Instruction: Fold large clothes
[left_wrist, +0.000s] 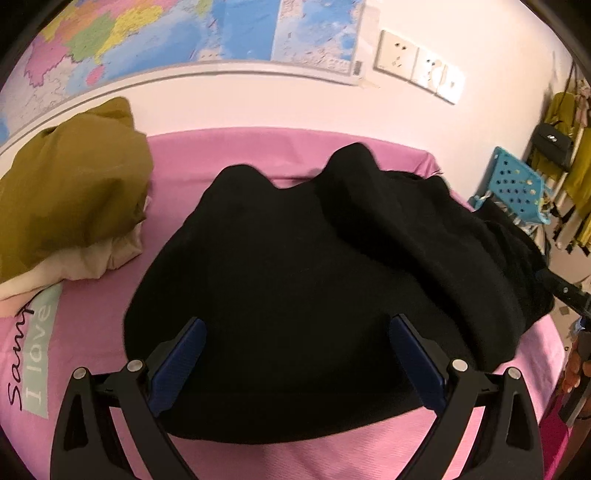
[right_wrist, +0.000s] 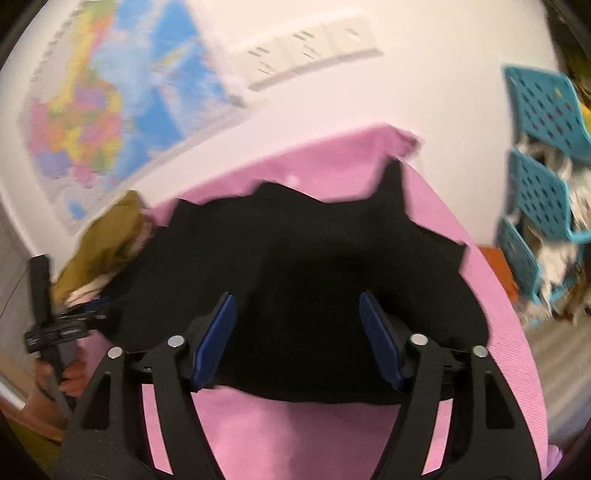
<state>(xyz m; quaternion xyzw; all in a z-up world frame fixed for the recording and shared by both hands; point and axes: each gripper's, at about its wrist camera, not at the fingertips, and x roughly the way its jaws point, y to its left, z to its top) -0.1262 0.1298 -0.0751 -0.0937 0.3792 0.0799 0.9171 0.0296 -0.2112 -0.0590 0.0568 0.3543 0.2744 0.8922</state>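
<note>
Black garment (left_wrist: 295, 280) lies on the pink sheet (left_wrist: 229, 155); left gripper (left_wrist: 295, 325) and right gripper (right_wrist: 298, 302) hover over it, jaws apart, nothing clamped

My right view smears: the map (right_wrist: 110, 110) and sockets (right_wrist: 314, 48) are unreadable. The black garment (left_wrist: 295, 295) hides most of the pink sheet (left_wrist: 221, 155), and the olive pile (left_wrist: 70, 199) runs off the frame's left edge.
</note>
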